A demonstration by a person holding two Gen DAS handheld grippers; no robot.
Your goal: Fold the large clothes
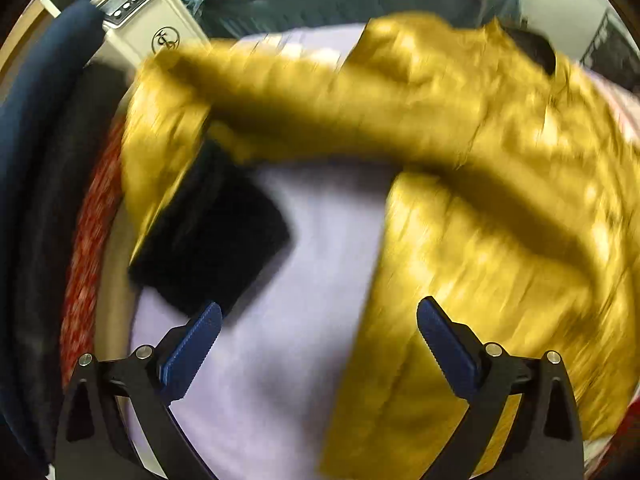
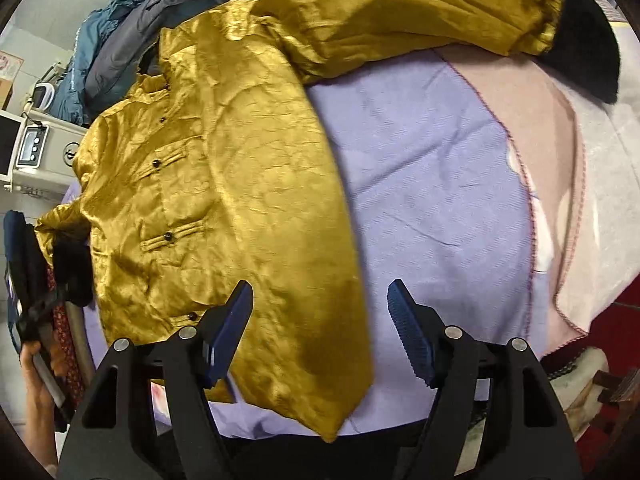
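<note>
A golden satin jacket point(image 2: 240, 168) with knot buttons and black fur cuffs lies spread on a lavender sheet point(image 2: 432, 160). One sleeve stretches to the far right and ends in a black cuff point(image 2: 580, 48). My right gripper point(image 2: 321, 285) hangs open over the jacket's lower corner, its pads gripping nothing. The left wrist view is blurred: the jacket point(image 1: 460, 120) arcs across the top and right, and a black cuff point(image 1: 216, 240) lies on the left. My left gripper point(image 1: 319, 306) stands wide open above the bare sheet point(image 1: 320, 220), between that cuff and the jacket's edge.
Blue and grey padded coats point(image 2: 120, 40) are piled at the back. A white device with a display point(image 2: 32, 144) stands at the left. Dark blue clothes point(image 1: 36, 120) and a red patterned cloth point(image 1: 88, 240) hang at the left edge. A pink blanket point(image 2: 540, 128) lies right.
</note>
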